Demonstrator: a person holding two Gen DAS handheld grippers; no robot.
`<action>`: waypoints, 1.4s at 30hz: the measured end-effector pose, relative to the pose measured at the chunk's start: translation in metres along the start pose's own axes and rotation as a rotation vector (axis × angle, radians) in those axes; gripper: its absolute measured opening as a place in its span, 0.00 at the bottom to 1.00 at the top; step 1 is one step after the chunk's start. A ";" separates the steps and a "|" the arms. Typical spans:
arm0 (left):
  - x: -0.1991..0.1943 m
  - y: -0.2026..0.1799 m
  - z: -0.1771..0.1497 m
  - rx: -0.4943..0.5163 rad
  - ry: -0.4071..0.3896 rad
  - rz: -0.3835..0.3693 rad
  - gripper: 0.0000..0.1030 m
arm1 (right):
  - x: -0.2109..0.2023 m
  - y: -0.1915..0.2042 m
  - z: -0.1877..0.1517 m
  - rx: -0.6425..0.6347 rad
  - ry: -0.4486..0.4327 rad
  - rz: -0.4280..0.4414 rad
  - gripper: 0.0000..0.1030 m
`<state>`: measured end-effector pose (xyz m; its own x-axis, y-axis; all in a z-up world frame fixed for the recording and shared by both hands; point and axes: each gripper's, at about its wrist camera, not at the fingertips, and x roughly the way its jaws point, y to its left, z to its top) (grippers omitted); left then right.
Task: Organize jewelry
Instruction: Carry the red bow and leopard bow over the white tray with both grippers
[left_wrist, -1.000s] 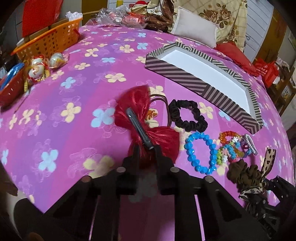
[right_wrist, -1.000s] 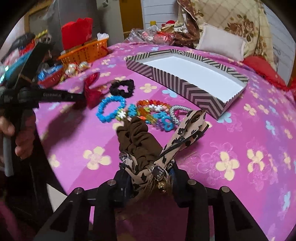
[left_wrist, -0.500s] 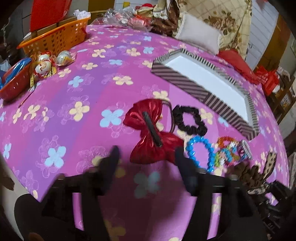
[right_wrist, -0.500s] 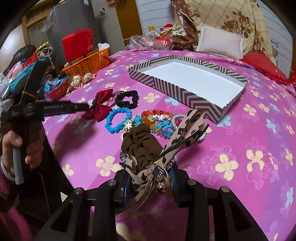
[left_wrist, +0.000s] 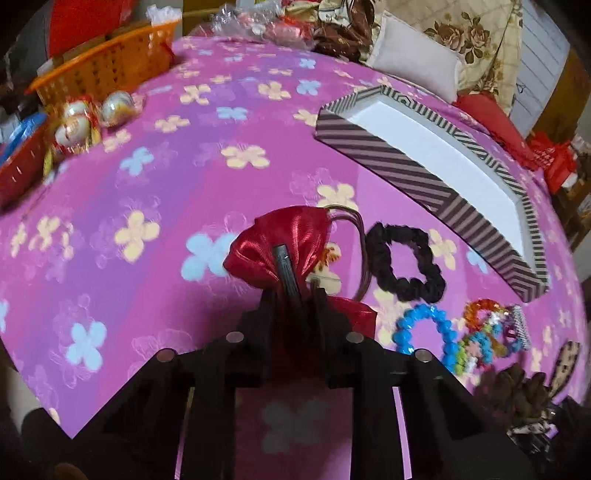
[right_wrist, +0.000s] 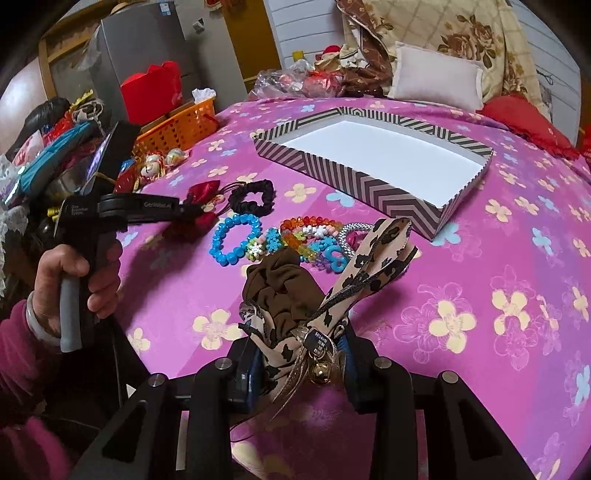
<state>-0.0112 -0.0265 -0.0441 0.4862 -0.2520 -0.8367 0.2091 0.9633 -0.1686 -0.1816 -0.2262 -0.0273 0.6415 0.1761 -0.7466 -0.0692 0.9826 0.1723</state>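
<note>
Left wrist view | left hand-held gripper (left_wrist: 293, 295) closing, clamped on red bow (left_wrist: 284, 240) | right hand-held gripper (right_wrist: 299, 354) grasping leopard scrunchie (right_wrist: 295, 295) | striped box (right_wrist: 373, 184) on bed

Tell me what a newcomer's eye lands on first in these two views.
First comes the bright pink flowered bedspread, with a striped empty box lying on it at the far side. Next, the red satin bow, with the left hand-held gripper closing on its clip. Nearest, the right hand-held gripper holds a brown leopard-print scrunchie, with bead bracelets just beyond.
</note>
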 end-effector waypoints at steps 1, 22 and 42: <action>-0.003 0.002 -0.001 -0.004 -0.003 0.003 0.15 | 0.000 0.000 0.001 0.001 -0.002 0.002 0.33; -0.066 -0.036 0.002 0.116 -0.118 -0.020 0.15 | -0.022 0.007 0.036 -0.017 -0.099 -0.025 0.33; -0.047 -0.064 0.035 0.161 -0.107 -0.028 0.15 | -0.018 -0.028 0.087 0.043 -0.158 -0.064 0.33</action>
<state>-0.0180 -0.0796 0.0247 0.5636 -0.2954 -0.7714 0.3525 0.9306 -0.0988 -0.1242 -0.2617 0.0372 0.7559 0.0987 -0.6472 0.0063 0.9874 0.1580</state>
